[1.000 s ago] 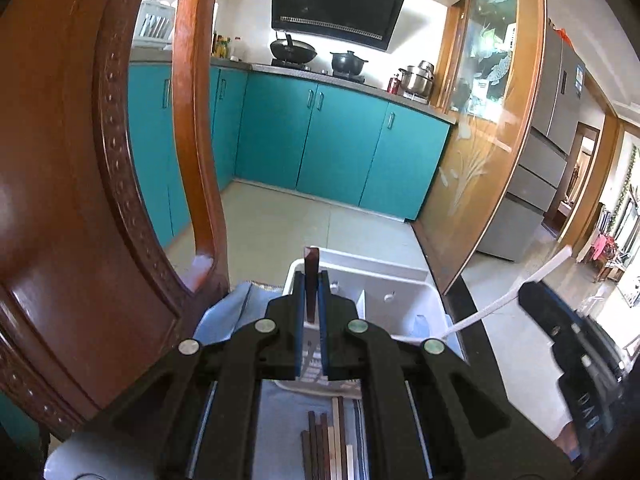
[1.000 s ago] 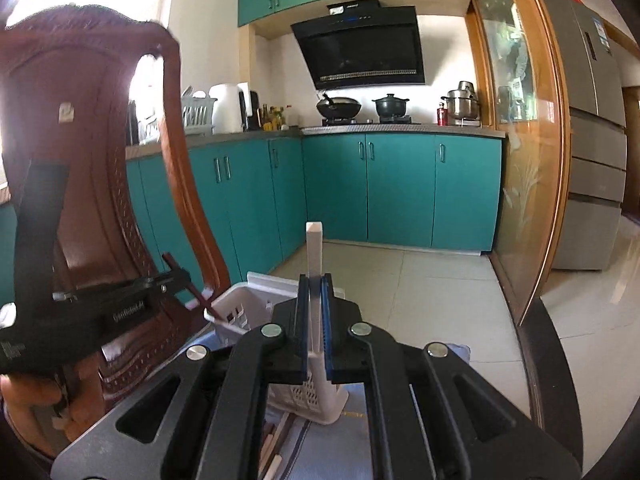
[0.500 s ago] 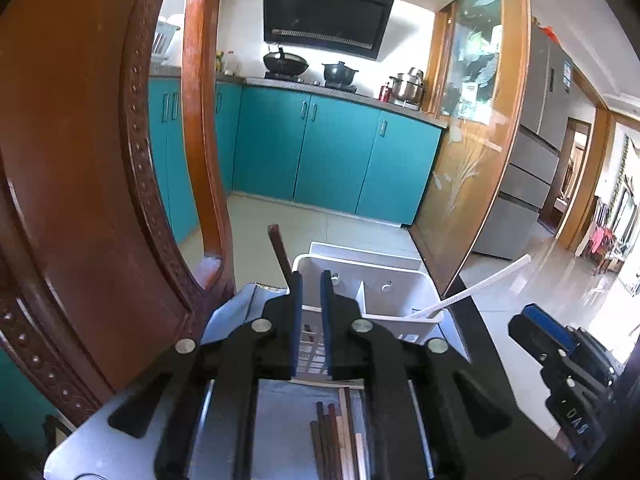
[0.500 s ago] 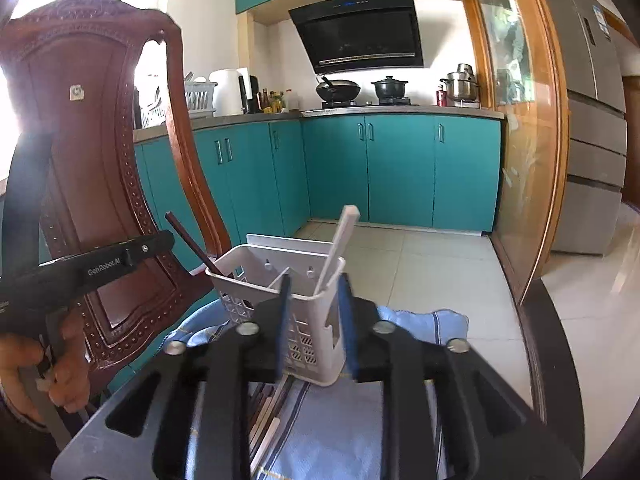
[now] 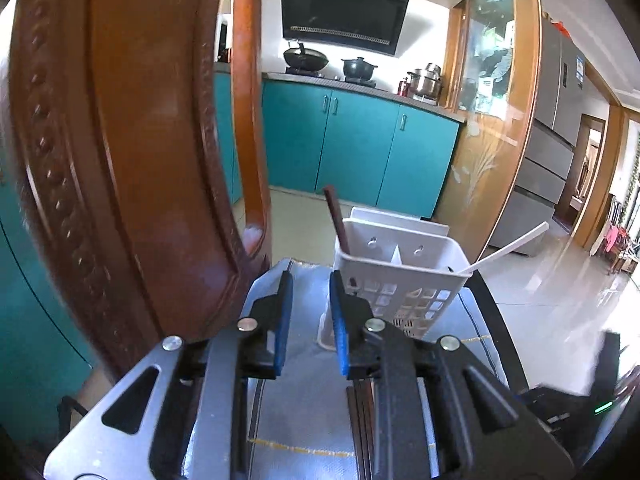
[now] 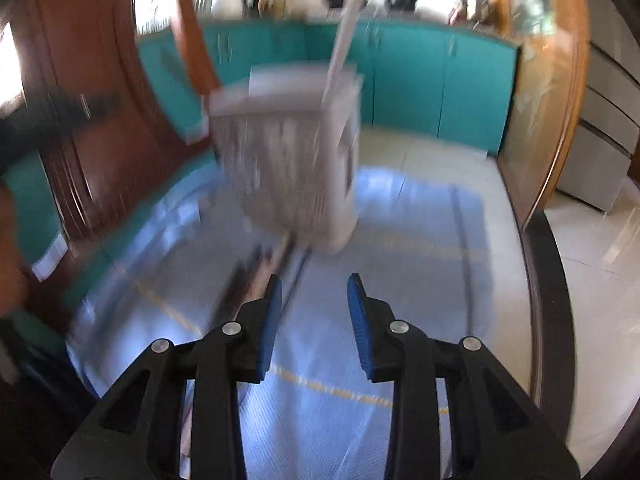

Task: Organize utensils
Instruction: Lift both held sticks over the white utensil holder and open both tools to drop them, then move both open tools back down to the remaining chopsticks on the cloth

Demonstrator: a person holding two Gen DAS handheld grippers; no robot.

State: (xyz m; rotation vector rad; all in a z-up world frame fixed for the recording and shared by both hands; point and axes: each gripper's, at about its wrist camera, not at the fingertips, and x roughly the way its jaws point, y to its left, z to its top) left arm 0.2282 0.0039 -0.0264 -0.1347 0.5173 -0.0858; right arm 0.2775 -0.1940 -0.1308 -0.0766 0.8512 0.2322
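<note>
The left gripper [image 5: 310,312] stands slightly apart, its jaws having just been opening, with nothing between the blue pads; it hovers over the blue cloth [image 5: 304,400] beside a carved wooden chair back [image 5: 132,152]. Just ahead to its right sits the white slotted utensil caddy [image 5: 404,280], upright on the cloth. A dark brown chopstick [image 5: 338,226] leans in its left compartment and a white chopstick [image 5: 508,246] leans out of its right one. More dark chopsticks [image 5: 360,412] lie flat on the cloth under the gripper's right finger. The right gripper [image 6: 314,308] is also parted and empty, over the cloth, short of the blurred caddy [image 6: 288,152], with loose chopsticks [image 6: 260,272] lying to its left.
</note>
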